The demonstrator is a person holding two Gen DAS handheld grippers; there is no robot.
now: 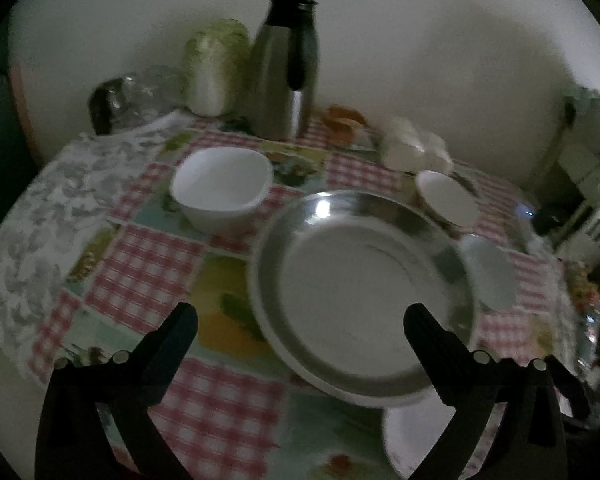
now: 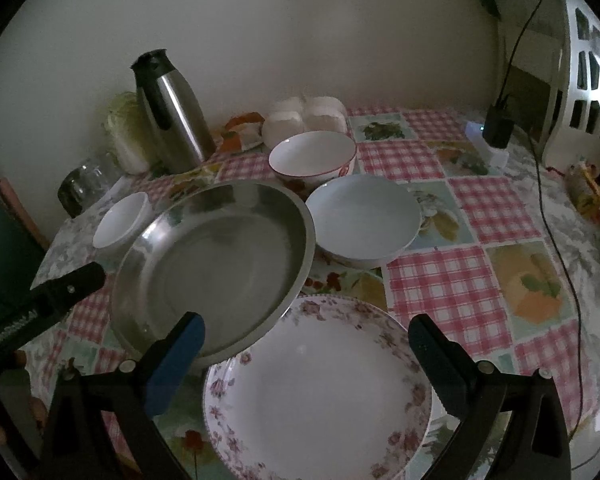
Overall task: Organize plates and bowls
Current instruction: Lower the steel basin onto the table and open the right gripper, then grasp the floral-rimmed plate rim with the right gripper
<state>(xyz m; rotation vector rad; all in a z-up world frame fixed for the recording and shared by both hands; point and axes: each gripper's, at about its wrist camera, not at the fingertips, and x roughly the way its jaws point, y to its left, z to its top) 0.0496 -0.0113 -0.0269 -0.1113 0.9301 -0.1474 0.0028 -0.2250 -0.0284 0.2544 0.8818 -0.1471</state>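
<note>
Both tongs stand wide open and hold nothing — the left tongs (image 1: 300,320) above the steel plate (image 1: 360,292), the right tongs (image 2: 306,328) over the floral plate (image 2: 320,392). The steel plate's near rim overlaps the floral plate on the table (image 2: 452,288); three white bowls sit apart around them. Judged from this, stacking comes next: grip the steel plate by its raised rim, keep it level, and seat it squarely on the floral plate — no sliding on the cloth.

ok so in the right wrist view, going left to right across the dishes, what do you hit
small white bowl → steel plate → floral plate; farther back, white bowl right of the steel plate, red-rimmed bowl behind it
</note>
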